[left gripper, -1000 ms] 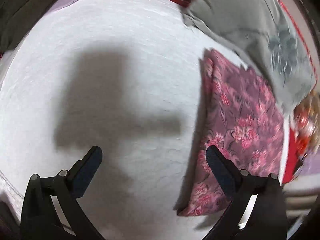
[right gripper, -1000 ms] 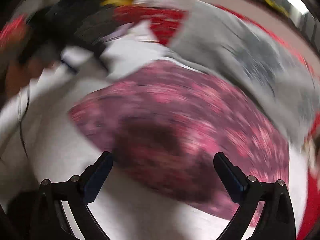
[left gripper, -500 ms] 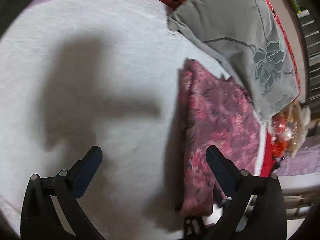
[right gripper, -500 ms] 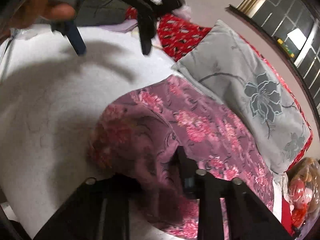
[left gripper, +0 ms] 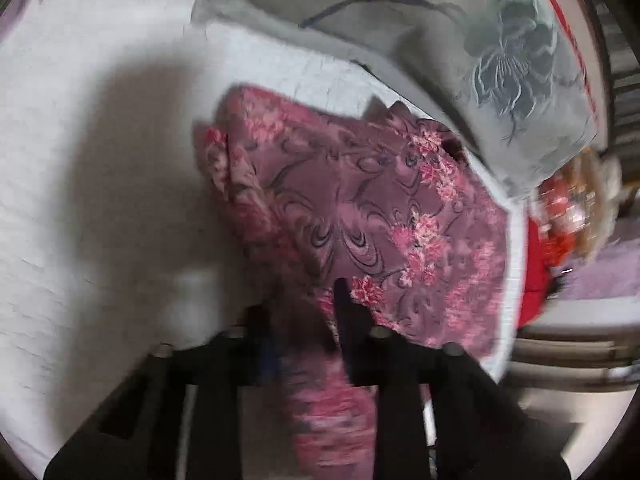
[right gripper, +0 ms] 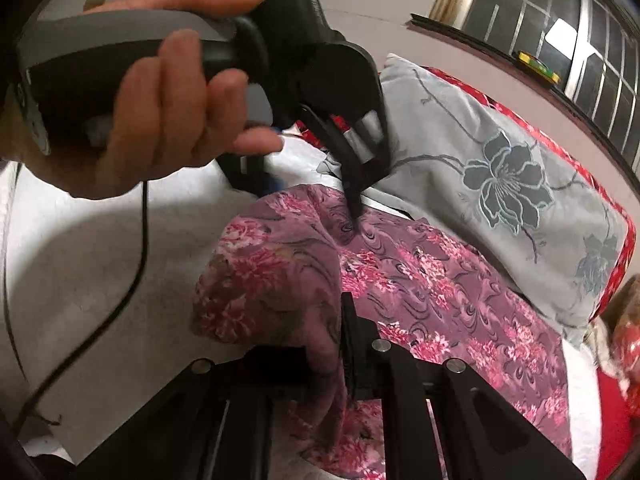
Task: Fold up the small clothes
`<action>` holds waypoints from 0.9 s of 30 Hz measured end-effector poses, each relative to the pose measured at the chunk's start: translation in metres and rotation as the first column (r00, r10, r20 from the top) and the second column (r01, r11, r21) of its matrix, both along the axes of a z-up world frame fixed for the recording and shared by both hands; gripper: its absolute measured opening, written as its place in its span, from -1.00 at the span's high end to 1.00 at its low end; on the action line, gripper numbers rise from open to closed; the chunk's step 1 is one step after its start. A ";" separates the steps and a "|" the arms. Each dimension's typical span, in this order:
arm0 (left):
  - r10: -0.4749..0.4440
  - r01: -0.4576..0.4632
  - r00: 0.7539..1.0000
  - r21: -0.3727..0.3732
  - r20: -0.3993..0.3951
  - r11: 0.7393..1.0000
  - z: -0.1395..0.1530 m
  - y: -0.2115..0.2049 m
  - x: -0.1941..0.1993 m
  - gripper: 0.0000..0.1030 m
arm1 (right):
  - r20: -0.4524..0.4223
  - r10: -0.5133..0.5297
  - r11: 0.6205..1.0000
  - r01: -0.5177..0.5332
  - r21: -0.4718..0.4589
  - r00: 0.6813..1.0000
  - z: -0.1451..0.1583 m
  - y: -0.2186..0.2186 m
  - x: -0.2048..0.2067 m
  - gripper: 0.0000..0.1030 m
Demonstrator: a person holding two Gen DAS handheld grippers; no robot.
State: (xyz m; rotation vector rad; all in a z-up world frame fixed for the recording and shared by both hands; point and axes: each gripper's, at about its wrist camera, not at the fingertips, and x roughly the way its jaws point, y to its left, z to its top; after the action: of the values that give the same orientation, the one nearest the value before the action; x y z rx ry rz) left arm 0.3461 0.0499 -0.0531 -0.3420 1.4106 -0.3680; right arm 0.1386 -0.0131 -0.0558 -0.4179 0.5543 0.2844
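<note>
Mid-fold: pink-and-mauve floral garment [right gripper: 420, 280] lying on white quilted bed cover [right gripper: 80, 260] beside grey flower-embroidered pillow [right gripper: 500, 152], partly folded over. Left gripper [left gripper: 308, 312] and right gripper [right gripper: 340, 340] fingers just closed, pinching its near edge. Remaining, seemingly: carrying that edge across, flattening.

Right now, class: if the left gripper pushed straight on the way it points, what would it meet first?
Probably the floral garment that the left gripper already pinches, then the white bedcover beneath; depth is unclear.

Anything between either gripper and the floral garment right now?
Nothing visible. The left gripper and the right gripper are both shut on the floral garment's edge, cloth pinched between them. The grey pillow lies beside it, apart from both.
</note>
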 end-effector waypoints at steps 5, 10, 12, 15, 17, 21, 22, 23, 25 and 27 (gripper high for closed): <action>0.021 -0.019 0.998 -0.022 0.066 1.000 0.036 -0.020 -0.006 0.82 | -0.015 -0.033 0.990 0.035 0.133 0.999 0.014 -0.031 -0.001 0.86; -0.025 0.024 0.992 0.011 0.125 1.000 0.066 -0.061 -0.011 0.82 | -0.021 -0.093 0.960 0.096 0.262 0.995 0.033 -0.071 -0.004 0.89; -0.045 0.044 0.989 0.012 0.142 0.999 0.078 -0.082 -0.013 0.82 | -0.028 -0.121 0.941 0.123 0.314 0.992 0.038 -0.089 -0.006 0.89; -0.087 0.084 0.984 0.024 0.157 0.996 0.091 -0.115 -0.016 0.84 | -0.053 -0.172 0.905 0.179 0.387 0.984 0.043 -0.120 -0.009 0.90; -0.113 0.108 0.980 0.037 0.163 0.993 0.095 -0.139 -0.018 0.88 | -0.087 -0.208 0.867 0.225 0.444 0.974 0.042 -0.145 -0.010 0.90; -0.162 0.151 0.972 0.074 0.169 0.986 0.096 -0.195 -0.021 0.89 | -0.166 -0.259 0.780 0.307 0.545 0.952 0.036 -0.195 -0.011 0.90; -0.171 0.159 0.971 0.085 0.165 0.984 0.093 -0.206 -0.021 0.89 | -0.182 -0.268 0.759 0.324 0.565 0.946 0.034 -0.206 -0.012 0.90; -0.180 0.168 0.971 0.088 0.158 0.982 0.091 -0.218 -0.022 0.89 | -0.197 -0.279 0.737 0.341 0.584 0.940 0.032 -0.217 -0.014 0.90; -0.201 0.189 0.969 0.093 0.142 0.978 0.085 -0.246 -0.023 0.89 | -0.223 -0.300 0.692 0.373 0.618 0.927 0.029 -0.241 -0.017 0.90; -0.222 0.212 0.966 0.091 0.128 0.973 0.080 -0.270 -0.025 0.89 | -0.253 -0.322 0.638 0.406 0.654 0.912 0.026 -0.265 -0.023 0.91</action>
State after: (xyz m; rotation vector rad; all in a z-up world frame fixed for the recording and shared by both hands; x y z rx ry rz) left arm 0.3208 -0.2206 0.0265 -0.0965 1.3256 -0.5060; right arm 0.1151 -0.2780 -0.0303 0.4646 0.5862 0.1042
